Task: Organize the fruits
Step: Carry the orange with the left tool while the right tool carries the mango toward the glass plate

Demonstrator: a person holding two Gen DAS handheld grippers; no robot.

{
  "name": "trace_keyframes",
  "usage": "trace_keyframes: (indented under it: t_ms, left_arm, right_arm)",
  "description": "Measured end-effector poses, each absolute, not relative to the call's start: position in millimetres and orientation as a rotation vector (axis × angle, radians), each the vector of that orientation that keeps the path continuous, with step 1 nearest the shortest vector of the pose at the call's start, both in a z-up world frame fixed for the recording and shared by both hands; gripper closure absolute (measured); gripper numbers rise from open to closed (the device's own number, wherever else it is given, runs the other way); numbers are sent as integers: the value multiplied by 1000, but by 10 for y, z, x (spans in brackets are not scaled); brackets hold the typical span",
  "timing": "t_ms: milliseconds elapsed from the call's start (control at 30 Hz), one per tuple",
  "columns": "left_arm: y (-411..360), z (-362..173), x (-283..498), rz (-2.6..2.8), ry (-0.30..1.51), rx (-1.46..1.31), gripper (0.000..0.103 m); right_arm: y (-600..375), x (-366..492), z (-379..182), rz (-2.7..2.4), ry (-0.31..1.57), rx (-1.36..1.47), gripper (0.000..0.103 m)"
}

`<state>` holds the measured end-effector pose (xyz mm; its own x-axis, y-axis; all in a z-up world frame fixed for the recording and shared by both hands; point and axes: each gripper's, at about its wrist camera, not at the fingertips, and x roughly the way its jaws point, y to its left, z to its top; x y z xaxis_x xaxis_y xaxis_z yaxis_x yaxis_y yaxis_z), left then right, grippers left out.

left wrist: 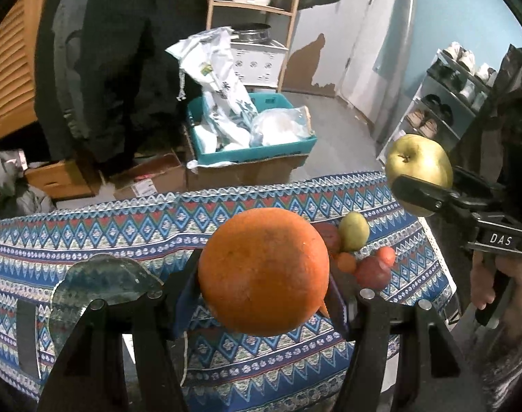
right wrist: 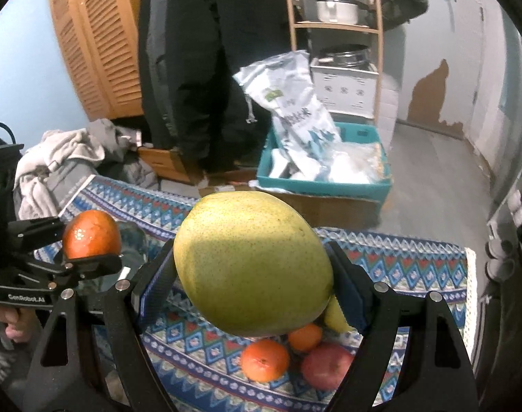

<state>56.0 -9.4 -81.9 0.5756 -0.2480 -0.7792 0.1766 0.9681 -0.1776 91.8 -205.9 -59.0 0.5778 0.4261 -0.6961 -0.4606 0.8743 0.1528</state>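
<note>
My left gripper [left wrist: 264, 285] is shut on a large orange [left wrist: 263, 271] and holds it above the patterned tablecloth [left wrist: 123, 240]; it also shows at the left of the right wrist view [right wrist: 90, 237]. My right gripper [right wrist: 254, 274] is shut on a green apple [right wrist: 252, 262], also seen at the right of the left wrist view [left wrist: 420, 166]. Loose fruit lies on the cloth below: a small green fruit [left wrist: 354, 231], small oranges [right wrist: 265, 359], a red apple [right wrist: 326, 364] and a yellow fruit [right wrist: 336, 316]. A glass dish [left wrist: 99, 281] sits left of the orange.
Beyond the table's far edge are cardboard boxes [left wrist: 151, 178], a teal crate [left wrist: 254, 147] with bags, a wooden shelf [left wrist: 257, 7] with pots, and a dark coat [left wrist: 123, 51]. A shoe rack [left wrist: 443, 103] stands at the right.
</note>
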Motion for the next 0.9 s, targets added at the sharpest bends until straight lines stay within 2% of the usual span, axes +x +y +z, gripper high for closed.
trace_keyframes:
  t_ms: [900]
  left_arm:
    - [1049, -829, 193, -59, 895, -211, 38]
  right_arm:
    - [-575, 1036, -650, 757, 858, -98, 20]
